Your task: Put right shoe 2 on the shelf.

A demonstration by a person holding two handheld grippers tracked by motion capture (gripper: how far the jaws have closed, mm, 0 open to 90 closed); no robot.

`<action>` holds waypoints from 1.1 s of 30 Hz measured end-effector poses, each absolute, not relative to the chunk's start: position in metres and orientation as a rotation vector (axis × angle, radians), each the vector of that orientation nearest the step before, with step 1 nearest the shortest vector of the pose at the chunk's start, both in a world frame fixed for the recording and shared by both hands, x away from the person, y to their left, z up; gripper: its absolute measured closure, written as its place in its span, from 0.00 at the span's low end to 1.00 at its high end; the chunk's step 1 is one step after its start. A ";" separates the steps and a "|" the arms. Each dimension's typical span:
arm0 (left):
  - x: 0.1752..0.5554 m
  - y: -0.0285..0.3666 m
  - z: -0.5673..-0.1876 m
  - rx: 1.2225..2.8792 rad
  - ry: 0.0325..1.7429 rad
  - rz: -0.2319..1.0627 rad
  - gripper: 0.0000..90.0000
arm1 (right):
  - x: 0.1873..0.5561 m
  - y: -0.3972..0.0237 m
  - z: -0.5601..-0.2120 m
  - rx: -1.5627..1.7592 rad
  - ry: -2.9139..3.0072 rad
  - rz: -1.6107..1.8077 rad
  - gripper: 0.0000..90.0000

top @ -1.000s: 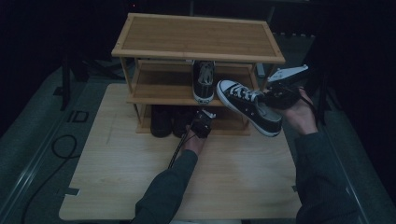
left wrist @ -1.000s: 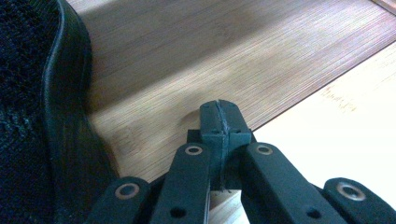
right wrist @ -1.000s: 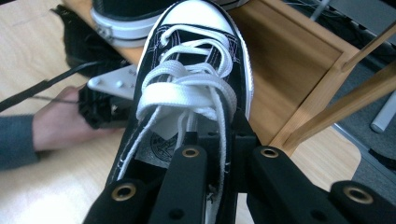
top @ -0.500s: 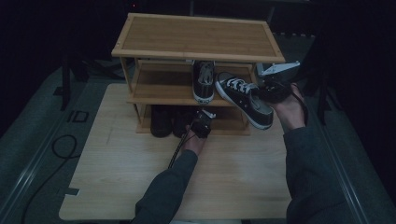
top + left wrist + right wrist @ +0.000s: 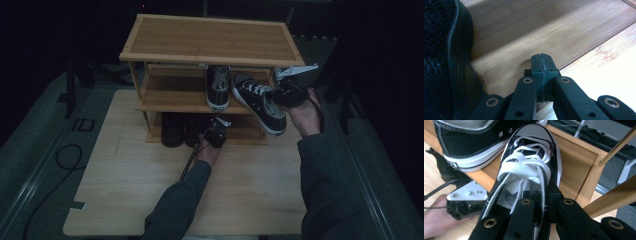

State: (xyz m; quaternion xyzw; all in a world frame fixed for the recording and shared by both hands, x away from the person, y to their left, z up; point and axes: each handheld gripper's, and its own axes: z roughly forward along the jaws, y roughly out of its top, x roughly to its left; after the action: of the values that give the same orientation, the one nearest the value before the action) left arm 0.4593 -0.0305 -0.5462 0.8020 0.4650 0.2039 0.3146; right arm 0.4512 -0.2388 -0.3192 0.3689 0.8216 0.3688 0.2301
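Sneaker (image 5: 259, 101) moved toward the shelf, heel hidden by right tool (image 5: 286, 95).

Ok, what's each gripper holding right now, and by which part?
Right gripper is shut on the black sneaker, gripping its collar at the rear opening. Left gripper is shut on nothing.

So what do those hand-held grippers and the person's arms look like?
Each hand-held gripper, left and right, is black with two jaws and brass-ringed rivets. The right carries a grey three-cornered plate. A dark cable trails from the left. Sleeves are dark grey-green.

High view overlooks shoe rack (image 5: 210, 37) — tool views close-up.
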 end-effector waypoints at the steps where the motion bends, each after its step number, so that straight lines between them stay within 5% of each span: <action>1: 0.459 -0.030 -0.546 2.114 1.226 0.536 1.00 | 0.451 -0.239 -0.320 1.012 2.267 0.998 0.97; 17: 0.459 -0.030 -0.546 2.113 1.227 0.537 1.00 | 0.442 -0.248 -0.313 0.996 2.243 1.034 0.81; 33: 0.459 -0.030 -0.546 2.111 1.227 0.534 1.00 | 0.412 -0.279 -0.290 0.970 2.159 1.151 0.79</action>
State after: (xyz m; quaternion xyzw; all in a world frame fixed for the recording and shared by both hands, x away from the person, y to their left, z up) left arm 0.4591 -0.0303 -0.5462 0.8015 0.4658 0.2026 0.3157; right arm 0.4121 -0.2788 -0.2901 0.3566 0.7939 0.4233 0.2518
